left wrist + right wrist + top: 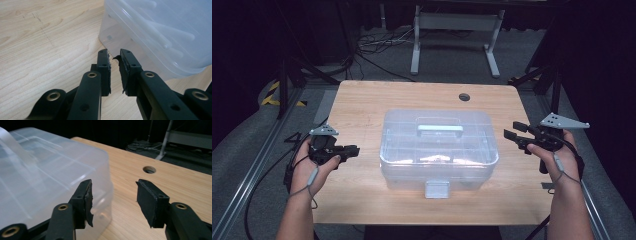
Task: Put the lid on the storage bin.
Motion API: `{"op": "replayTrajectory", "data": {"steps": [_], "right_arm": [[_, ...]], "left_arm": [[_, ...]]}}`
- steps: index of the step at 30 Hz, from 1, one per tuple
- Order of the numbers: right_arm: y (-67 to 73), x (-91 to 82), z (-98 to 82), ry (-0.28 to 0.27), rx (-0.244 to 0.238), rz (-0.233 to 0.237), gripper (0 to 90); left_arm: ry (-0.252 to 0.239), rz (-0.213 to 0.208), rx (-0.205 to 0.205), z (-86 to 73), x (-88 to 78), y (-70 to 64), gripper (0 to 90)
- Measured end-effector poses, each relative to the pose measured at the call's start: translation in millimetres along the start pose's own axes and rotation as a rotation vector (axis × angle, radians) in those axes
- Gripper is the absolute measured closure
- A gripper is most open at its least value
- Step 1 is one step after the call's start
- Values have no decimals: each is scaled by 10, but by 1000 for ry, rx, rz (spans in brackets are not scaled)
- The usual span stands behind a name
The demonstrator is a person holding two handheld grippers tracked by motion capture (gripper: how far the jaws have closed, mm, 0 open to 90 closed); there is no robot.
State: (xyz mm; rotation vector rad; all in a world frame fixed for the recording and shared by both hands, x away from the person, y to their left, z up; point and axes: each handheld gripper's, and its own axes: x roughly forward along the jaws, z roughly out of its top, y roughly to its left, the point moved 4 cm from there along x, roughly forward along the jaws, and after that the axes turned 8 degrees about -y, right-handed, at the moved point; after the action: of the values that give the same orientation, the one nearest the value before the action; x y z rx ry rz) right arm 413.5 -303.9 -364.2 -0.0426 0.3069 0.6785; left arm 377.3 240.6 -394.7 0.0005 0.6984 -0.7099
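a clear plastic storage box (439, 148) with a pale green handle (440, 129) on its lid sits at the middle of the wooden counter (362, 100), its front latch (437, 189) facing the person's side and lying close to the near edge. bare wood runs all round the box: a broad strip behind it up to the far edge, where a round cable hole (464, 97) sits, and narrower strips to either side.

the left tool (353, 150) hangs over the left strip, pointing toward the box's left wall and apart from it. in the left gripper view its jaws stand only a narrow gap apart, with nothing between them, aimed at the box's lower corner (105, 41).

the right tool (514, 131) is held over the counter's right edge, pointing toward the box's right wall with a gap of bare wood between. in the right gripper view its jaws are spread wide and hold nothing; the box's rounded corner (106, 167) lies just beyond the one jaw, and open counter with the cable hole (149, 169) lies past the other.

both hands (307, 170) grip their tools outside the box's sides, near the counter's side edges.
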Motion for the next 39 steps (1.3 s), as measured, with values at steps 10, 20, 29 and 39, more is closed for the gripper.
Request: {"op": "replayTrajectory", "data": {"steps": [10,20,29,39], "right_arm": [[-346,13,-247,89,20,-127,384],[-513,103,-540,228,0,-108,358],[-496,212,-761,349,-36,10,326],[-461,315,-948,420,-34,81,306]], "left_arm": [[-6,29,15,2,33,25,763],[13,26,14,-28,80,59,758],[52,-4,30,-84,154,99,759],[108,-17,43,-157,249,147,727]]}}
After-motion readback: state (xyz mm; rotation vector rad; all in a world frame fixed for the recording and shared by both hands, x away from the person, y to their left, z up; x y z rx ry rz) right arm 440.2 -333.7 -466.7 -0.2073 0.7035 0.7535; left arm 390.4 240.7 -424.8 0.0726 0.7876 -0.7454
